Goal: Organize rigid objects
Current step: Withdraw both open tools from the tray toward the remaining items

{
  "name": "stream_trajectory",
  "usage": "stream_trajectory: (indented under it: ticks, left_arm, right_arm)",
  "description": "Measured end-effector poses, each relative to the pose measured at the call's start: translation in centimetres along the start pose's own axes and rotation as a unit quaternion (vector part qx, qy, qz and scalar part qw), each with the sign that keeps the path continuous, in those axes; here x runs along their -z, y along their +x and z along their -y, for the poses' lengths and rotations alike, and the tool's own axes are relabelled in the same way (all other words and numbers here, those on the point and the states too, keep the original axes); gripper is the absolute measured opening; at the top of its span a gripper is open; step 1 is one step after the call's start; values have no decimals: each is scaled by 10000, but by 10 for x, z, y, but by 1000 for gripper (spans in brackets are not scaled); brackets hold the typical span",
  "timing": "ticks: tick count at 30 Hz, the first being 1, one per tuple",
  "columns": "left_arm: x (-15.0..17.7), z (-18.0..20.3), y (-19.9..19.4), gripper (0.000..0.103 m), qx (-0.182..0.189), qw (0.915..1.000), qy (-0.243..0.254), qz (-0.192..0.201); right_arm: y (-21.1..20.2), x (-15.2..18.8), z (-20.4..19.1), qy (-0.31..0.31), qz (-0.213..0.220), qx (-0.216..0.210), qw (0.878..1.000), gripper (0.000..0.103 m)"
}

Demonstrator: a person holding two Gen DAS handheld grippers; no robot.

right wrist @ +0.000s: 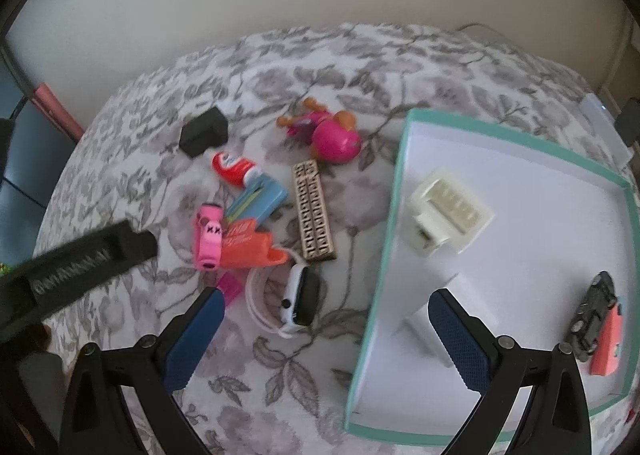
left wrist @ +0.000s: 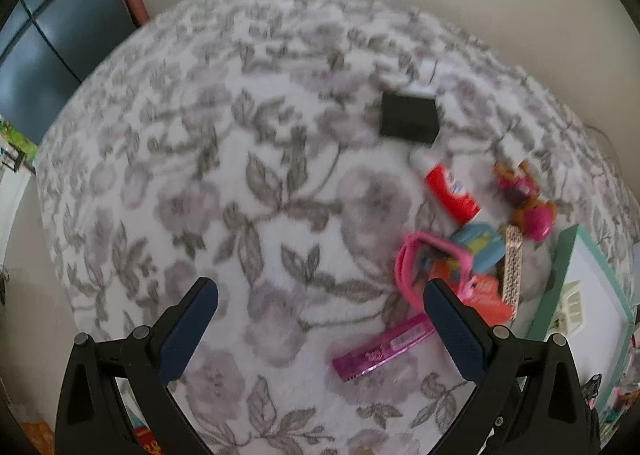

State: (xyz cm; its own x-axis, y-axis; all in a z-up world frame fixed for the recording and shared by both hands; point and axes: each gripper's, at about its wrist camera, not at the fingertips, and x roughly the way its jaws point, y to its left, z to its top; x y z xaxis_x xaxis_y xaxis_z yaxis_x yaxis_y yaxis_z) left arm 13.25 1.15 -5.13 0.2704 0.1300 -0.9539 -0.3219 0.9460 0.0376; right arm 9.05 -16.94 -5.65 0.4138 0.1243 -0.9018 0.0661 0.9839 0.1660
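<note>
Hovering spread and empty, the right tool (right wrist: 324, 339) faces the smartwatch (right wrist: 301, 302) — loose toys cluster at 9 o'clock of the teal box (right wrist: 394, 175), likely awaiting sorting into it. The left tool (left wrist: 320, 331) is spread too, holding nothing.

My left wrist camera is looking down and forward past my left claw (left wrist: 320, 329) at the flowered blanket (left wrist: 224, 159), with the toy pile off to its right and the teal box (left wrist: 568, 251) only edging in. My right wrist camera is sitting farther right, facing past my right claw (right wrist: 326, 339) over that box (right wrist: 390, 211). Both are sharing the black block (left wrist: 408, 119) (right wrist: 203, 131) and the red tube (left wrist: 452, 193) (right wrist: 232, 166).
</note>
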Motion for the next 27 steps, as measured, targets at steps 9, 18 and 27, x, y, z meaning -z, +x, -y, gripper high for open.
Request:
stream_trajectory:
  ticks: [9, 18, 27]
  left_arm:
    - [6, -3, 28, 102, -171, 9989, 40, -429]
    - [17, 13, 47, 102, -73, 9966, 422, -698]
    - [24, 44, 49, 102, 249, 9913, 987, -832]
  right_arm:
    - [6, 0, 6, 130, -117, 42, 9998, 103]
    - [-6, -5, 38, 578, 21, 361, 9977, 103]
    - [-9, -7, 45, 737, 56, 272, 9969, 103]
